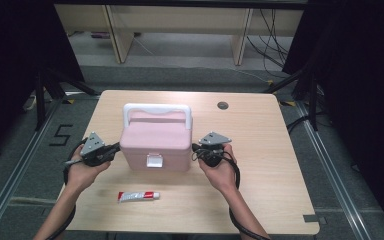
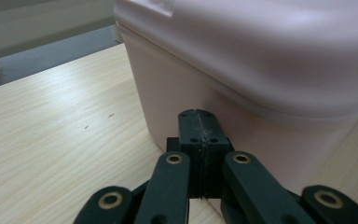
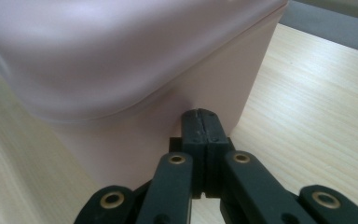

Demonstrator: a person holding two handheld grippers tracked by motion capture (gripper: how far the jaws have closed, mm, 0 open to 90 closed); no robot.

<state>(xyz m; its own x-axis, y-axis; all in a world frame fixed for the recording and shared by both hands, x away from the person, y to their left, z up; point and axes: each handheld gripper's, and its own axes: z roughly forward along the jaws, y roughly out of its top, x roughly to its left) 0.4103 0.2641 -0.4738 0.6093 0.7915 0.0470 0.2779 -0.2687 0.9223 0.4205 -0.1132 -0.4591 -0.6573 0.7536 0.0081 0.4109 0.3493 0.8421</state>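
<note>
While flanking the pink box (image 1: 155, 142), left gripper (image 1: 116, 148) closed, empty. Right gripper (image 1: 196, 148) likewise closed, tips against the box wall.

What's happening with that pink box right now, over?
Left gripper and right gripper both shut, tips at opposite sides of the pink box. Lid down, handle up. Small tube lies apart on the table, near edge.

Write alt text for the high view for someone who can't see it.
A pink plastic box with a white handle sits on a light wooden table, flanked by the shut left gripper and right gripper. A small white-and-red tube lies nearer the person.
</note>
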